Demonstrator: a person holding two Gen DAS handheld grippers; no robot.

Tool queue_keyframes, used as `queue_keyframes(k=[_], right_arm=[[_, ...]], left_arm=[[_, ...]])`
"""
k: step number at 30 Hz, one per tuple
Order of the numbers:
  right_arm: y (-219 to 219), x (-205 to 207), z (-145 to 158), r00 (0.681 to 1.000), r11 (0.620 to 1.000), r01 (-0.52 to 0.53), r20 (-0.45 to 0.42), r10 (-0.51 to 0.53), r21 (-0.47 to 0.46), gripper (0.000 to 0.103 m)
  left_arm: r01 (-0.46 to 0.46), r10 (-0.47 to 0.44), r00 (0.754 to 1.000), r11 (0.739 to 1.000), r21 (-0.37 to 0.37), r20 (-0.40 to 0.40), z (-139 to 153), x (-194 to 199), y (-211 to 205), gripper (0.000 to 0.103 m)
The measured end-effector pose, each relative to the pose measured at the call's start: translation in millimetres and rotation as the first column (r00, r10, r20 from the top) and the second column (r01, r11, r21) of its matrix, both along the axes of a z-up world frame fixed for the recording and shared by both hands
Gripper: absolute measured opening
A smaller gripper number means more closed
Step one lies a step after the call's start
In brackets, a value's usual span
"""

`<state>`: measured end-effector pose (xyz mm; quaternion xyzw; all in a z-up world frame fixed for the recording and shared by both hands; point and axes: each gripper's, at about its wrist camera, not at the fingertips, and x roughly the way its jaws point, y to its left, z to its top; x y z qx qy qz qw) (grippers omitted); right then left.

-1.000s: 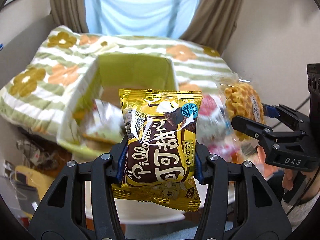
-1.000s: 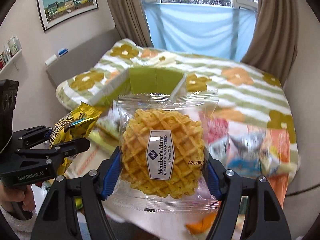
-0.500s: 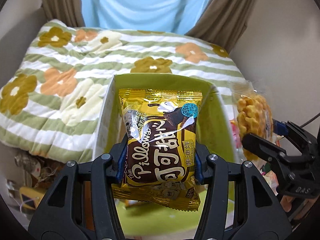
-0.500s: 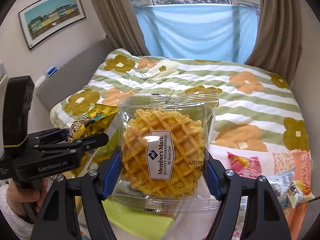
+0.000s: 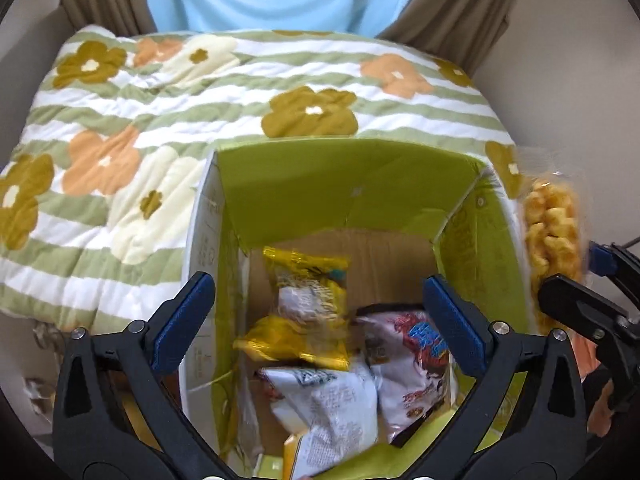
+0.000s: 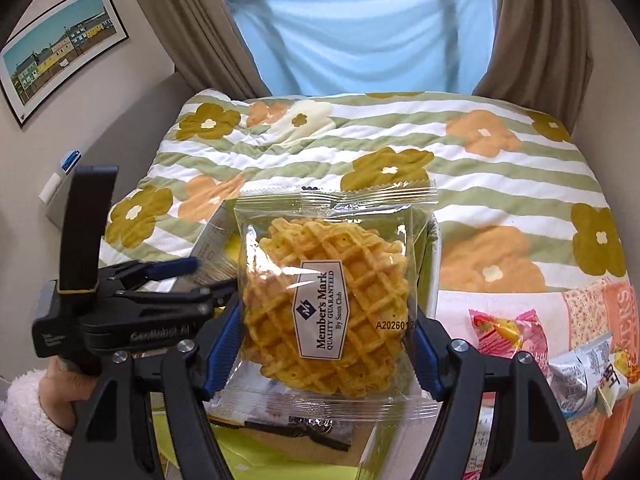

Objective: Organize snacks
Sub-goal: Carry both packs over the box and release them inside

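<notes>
Left gripper (image 5: 320, 316), jaws just opened wide and empty, has dropped its yellow packet (image 5: 304, 312) into the box (image 5: 344, 184); right gripper (image 6: 326, 344) still clamps the waffle (image 6: 326, 300)

One green-lined cardboard box (image 5: 360, 184) holds four snack packets: two yellow (image 5: 308, 276) (image 5: 296, 340), one white-and-grey (image 5: 332, 404), one white with red print (image 5: 412, 364). One clear-wrapped waffle (image 6: 332, 304) is in sight. Two packets, one pink (image 6: 508, 332) and one grey-blue (image 6: 588, 376), lie outside the box.

Floral striped quilt (image 6: 400, 152), brown curtains (image 6: 536, 28), framed picture (image 6: 60, 48)
</notes>
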<state>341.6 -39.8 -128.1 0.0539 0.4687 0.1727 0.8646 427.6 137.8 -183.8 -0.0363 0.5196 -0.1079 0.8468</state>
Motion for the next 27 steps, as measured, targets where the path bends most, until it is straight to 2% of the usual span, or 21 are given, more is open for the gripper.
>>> queue_keyframes(k=[3, 7, 18, 22, 23, 24, 27], right_arm=[[-2, 9, -6, 1.000, 1.000, -0.011, -0.021, 0.012, 0.007, 0.069], [-2, 19, -15, 0.998, 0.999, -0.025, -0.056, 0.026, 0.034, 0.069], [6, 42, -40, 0.988, 0.994, -0.078, -0.131, 0.087, 0.071, 0.070], [6, 44, -44, 0.989, 0.995, -0.079, -0.121, 0.086, 0.069, 0.072], [7, 43, -44, 0.990, 0.994, -0.078, -0.110, 0.086, 0.072, 0.077], [7, 41, -42, 0.991, 0.994, -0.077, -0.099, 0.085, 0.076, 0.087], [5, 32, -34, 0.996, 0.993, -0.071, -0.047, 0.075, 0.089, 0.097]], left_arm=[[-0.004, 0.004, 1.000, 1.000, 0.005, 0.010, 2, -3, 0, 0.103], [-0.056, 0.054, 0.998, 0.995, 0.084, 0.025, 2, -14, 2, 0.103], [-0.099, 0.098, 0.995, 0.992, 0.081, 0.014, 10, -43, 12, 0.103], [-0.122, 0.121, 0.992, 0.989, 0.084, 0.021, 12, -49, 19, 0.103], [-0.125, 0.124, 0.992, 0.989, 0.081, 0.022, 12, -51, 20, 0.103], [-0.128, 0.127, 0.992, 0.988, 0.081, 0.024, 12, -52, 21, 0.103], [-0.134, 0.133, 0.991, 0.988, 0.076, 0.025, 14, -56, 23, 0.103]])
